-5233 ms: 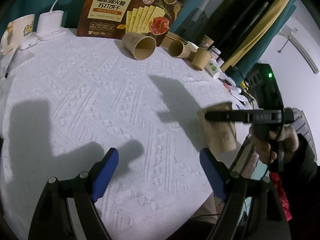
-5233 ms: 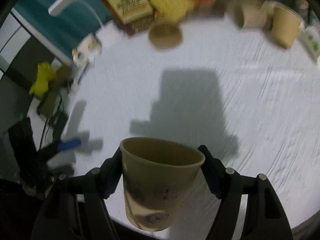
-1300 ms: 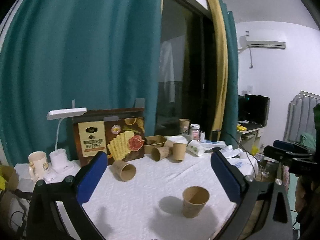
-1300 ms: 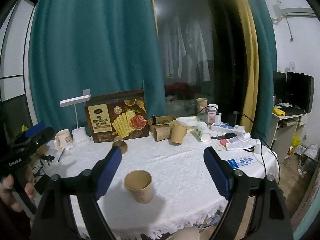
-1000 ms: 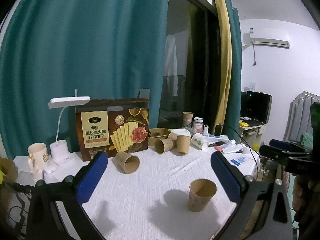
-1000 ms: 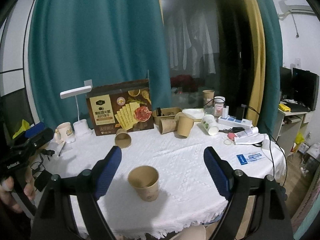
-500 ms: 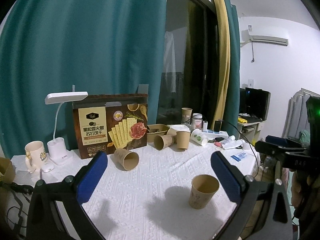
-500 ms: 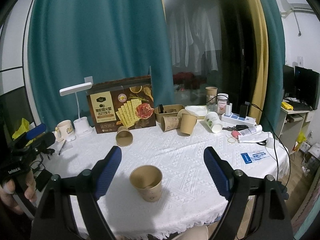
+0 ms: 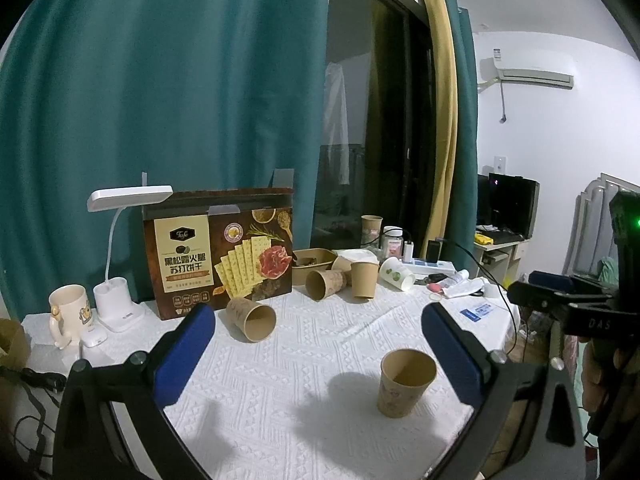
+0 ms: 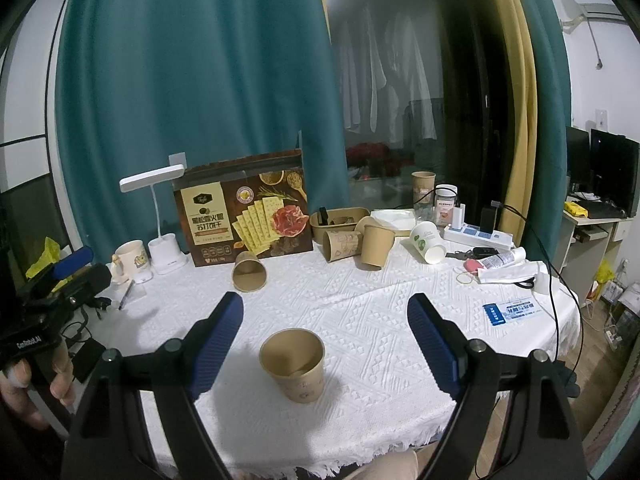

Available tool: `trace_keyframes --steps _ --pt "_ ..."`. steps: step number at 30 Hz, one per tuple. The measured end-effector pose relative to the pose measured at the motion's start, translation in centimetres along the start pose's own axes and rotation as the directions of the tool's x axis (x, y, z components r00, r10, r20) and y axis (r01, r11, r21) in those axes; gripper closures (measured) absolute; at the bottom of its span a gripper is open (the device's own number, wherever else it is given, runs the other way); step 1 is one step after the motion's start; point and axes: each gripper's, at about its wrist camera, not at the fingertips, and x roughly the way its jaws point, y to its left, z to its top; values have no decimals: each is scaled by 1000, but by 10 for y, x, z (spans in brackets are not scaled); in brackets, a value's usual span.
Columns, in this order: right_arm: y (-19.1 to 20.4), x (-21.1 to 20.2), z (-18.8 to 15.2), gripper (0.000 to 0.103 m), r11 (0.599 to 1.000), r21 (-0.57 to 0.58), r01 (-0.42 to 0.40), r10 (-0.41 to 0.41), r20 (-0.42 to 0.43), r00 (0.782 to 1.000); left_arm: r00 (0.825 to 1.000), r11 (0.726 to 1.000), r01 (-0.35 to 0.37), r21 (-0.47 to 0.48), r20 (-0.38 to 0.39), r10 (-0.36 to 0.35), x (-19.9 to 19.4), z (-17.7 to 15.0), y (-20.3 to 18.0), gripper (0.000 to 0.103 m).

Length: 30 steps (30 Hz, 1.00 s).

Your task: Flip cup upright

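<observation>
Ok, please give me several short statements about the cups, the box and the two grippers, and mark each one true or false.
1. The near paper cup stands upright on the tablecloth. True.
2. The right gripper is shut on that cup. False: it is open and holds nothing.
3. A second cup lies on its side before the cracker box. True.
4. The left gripper grips the white mug. False: it is open, apart from the mug.

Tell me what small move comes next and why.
Probably reach the left gripper toward the tipped cup by the cracker box. The near cup already stands upright, and both grippers are open and empty.
</observation>
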Motion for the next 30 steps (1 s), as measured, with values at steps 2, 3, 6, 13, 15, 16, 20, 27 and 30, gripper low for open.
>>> trace_keyframes --steps 2,3,6,13,15,16,20,27,30 --pt "0 1 0 21 1000 2 0 0 -1 1000 1000 1000 0 0 0 0 0 0 0 0" --pt "0 1 -1 21 1000 2 0 0 -1 1000 1000 1000 0 0 1 0 0 0 0 0" --pt "0 2 -1 21 1000 2 0 0 -2 1000 1000 1000 0 -1 0 0 0 0 0 0" --pt "0 2 -1 21 1000 5 0 0 -2 1000 1000 1000 1 1 1 -1 0 0 0 0" --pt "0 2 -4 21 1000 7 0 0 -2 1000 1000 1000 5 1 2 -5 0 0 0 0" --pt "-1 1 -6 21 1000 8 0 0 -2 1000 1000 1000 9 1 2 -9 0 1 0 0" --pt "0 1 -9 21 1000 10 0 0 -3 1000 1000 1000 22 -1 1 -22 2 4 2 0" --pt "-1 1 -10 21 1000 11 0 0 -4 1000 1000 1000 24 2 0 -24 1 4 1 0" --pt "-1 1 -10 21 1000 11 0 0 -4 1000 1000 1000 23 2 0 -23 1 5 1 0"
